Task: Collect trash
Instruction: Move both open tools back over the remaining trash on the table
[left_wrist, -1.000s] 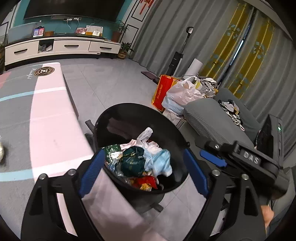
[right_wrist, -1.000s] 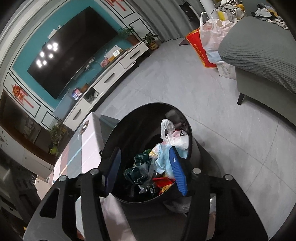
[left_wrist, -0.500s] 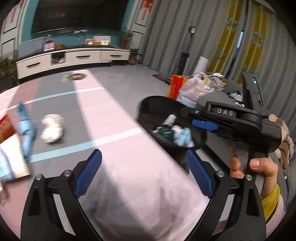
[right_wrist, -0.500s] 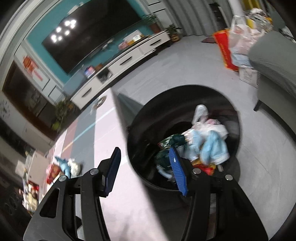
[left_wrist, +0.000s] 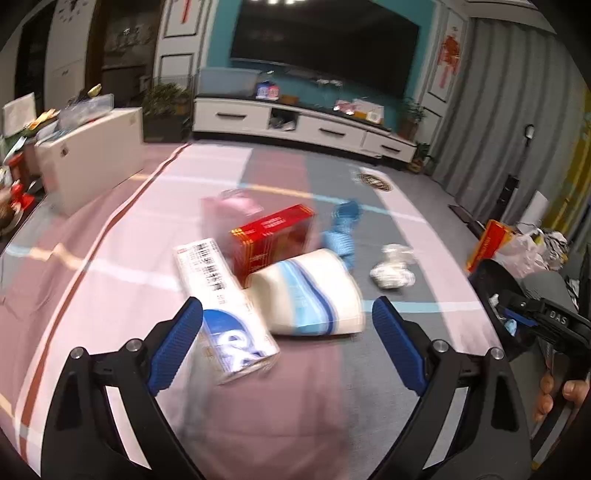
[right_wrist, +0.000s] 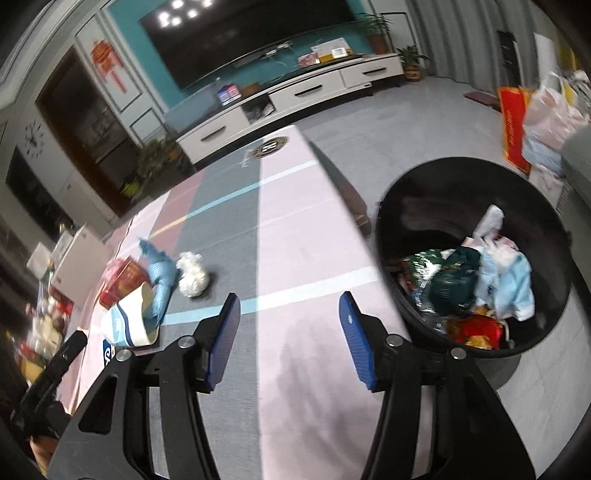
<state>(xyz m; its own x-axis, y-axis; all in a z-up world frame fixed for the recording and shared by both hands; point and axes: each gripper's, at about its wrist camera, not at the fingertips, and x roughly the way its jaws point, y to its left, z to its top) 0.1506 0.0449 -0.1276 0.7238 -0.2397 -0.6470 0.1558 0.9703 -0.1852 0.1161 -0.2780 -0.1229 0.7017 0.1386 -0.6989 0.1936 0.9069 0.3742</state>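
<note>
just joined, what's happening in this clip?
A person is clearing trash off a table into a black bin beside it, already part full of wrappers. Both hand-held grippers are open and empty: the left hand-held gripper points at the leftover pile, a white-and-blue box, red box and crumpled tissue; the right hand-held gripper hangs over bare tabletop.

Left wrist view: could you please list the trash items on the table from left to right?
White and blue box → red box → blue crumpled wrapper → white crumpled wad. The white and blue pack overlaps several of these, so I leave it out.
</note>
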